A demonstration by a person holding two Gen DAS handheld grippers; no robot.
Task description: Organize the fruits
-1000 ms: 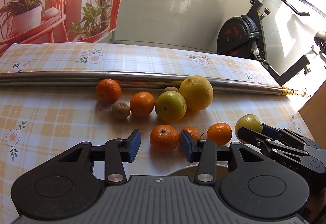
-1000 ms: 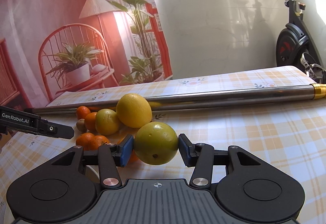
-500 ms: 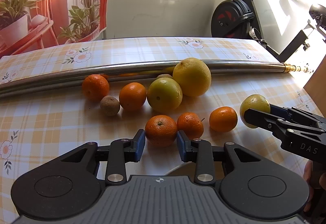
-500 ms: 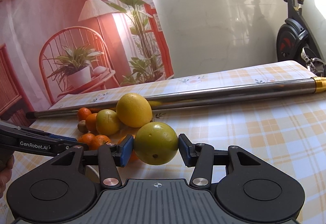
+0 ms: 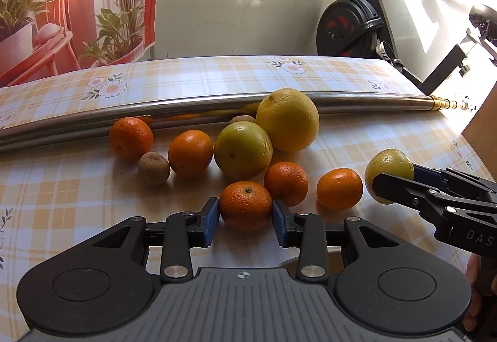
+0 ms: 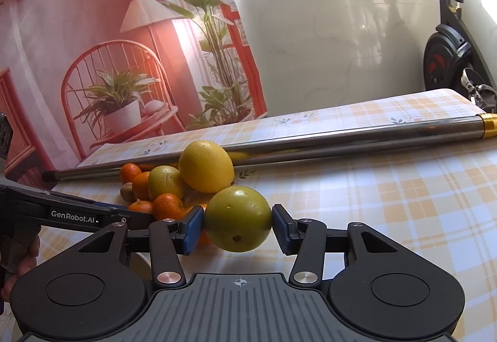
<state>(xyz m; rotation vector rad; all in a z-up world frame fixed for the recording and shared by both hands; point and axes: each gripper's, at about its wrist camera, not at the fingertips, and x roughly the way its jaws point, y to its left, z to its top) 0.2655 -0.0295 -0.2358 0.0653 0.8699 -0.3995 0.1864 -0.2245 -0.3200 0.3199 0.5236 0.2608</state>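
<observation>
A small orange [image 5: 246, 206] sits on the checked tablecloth [image 5: 62, 193] between the blue pads of the left gripper [image 5: 245, 222], whose jaws are easing apart at this instant; the pads look to be touching the peel on both sides, though the view cannot settle how firmly. At about 3 o'clock from it, the right gripper [image 6: 238, 225] pinches a green citrus fruit [image 6: 237, 219] and holds it clear of the cloth, apparently waiting while the other hand makes its pick. Both fruits seem bound for a pale dish whose rim [image 5: 290, 261] just shows under the left gripper. Counted from the left wrist view: five small oranges, two of them at 1 and 2 o'clock from the gripped one and two more at 10 and 11 o'clock; two green citrus fruits, one held and one [image 5: 243, 150] resting at 12 o'clock; one large yellow fruit [image 5: 287, 120] beyond it; one small brown fruit [image 5: 153, 169] at 10 o'clock, with possibly a second tucked behind the green one. A steel pole [image 5: 77, 121] lies across the far side at 12 o'clock, likely serving as a stop so nothing rolls away.
</observation>
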